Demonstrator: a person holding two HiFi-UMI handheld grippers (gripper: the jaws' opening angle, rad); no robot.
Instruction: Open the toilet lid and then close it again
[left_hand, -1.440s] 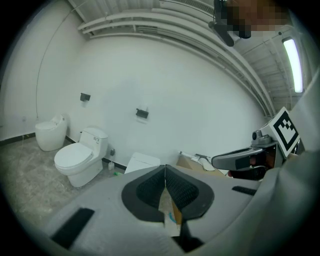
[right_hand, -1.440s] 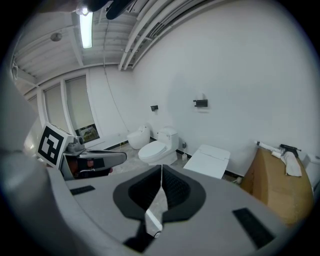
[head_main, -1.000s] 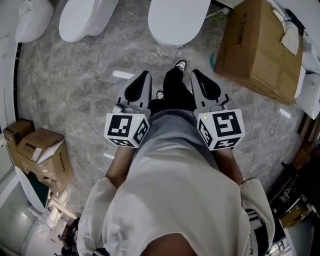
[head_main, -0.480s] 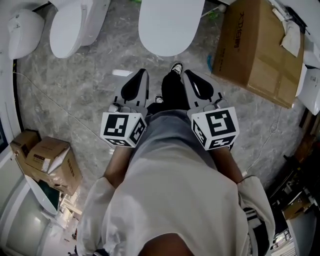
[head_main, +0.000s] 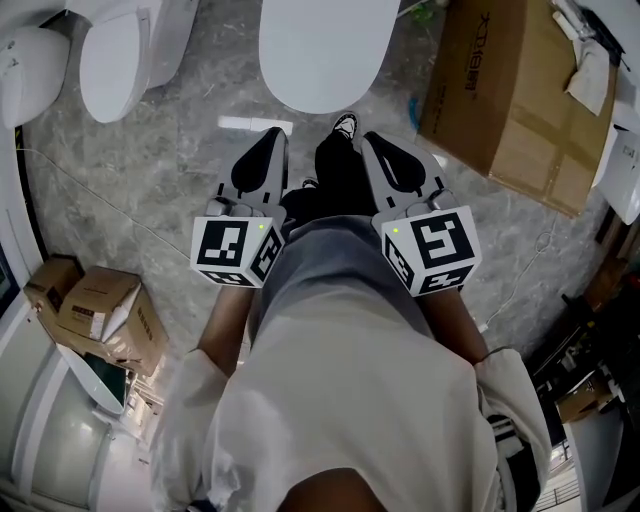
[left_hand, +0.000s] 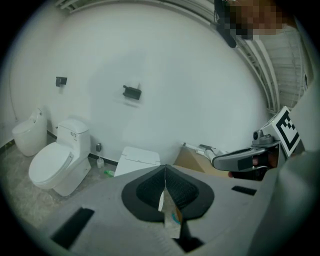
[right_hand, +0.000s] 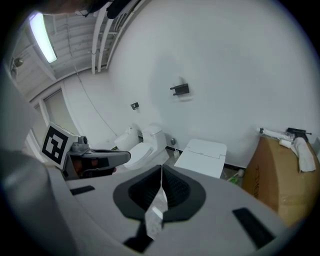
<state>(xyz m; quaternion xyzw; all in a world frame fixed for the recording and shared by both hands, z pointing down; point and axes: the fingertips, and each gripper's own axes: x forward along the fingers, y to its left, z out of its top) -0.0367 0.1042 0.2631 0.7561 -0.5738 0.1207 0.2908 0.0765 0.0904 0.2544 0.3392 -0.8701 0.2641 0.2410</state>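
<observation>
Grey marbled floor (head_main: 180, 150) below a plain white wall, in a room with several toilets. At 12 o'clock in the head view, straight ahead of the person's shoes, the toilet lid (head_main: 320, 50) of the nearest toilet, white, lying flat and closed. At 10 to 11 o'clock, two other toilets (head_main: 115, 60), well apart from it and probably not part of the job. At 2 o'clock, near the target toilet, a large cardboard box (head_main: 500, 100). At 8 o'clock, smaller boxes (head_main: 100, 315) near the edge of the floor.

Left gripper (head_main: 270, 135) and right gripper (head_main: 372, 140) held side by side in front of the waist, both aimed forward and somewhat down, toward 12 o'clock. Jaws of the left pressed together, with nothing between the pads. Same on the right: closed tip to tip and empty. No contact with the toilet, with a strip of bare floor between the tips and the front of the lid.

As a judgement: task at its very beginning, in the approach. No step done yet, lid neither touched nor raised. Left to do: come close, catch the front edge of the lid, swing it up to upright, then lower it again gently. Possibly no clamping needed, since pushing with closed jaws may be enough. Worth watching: the box at 2 o'clock, near the right-hand side.
</observation>
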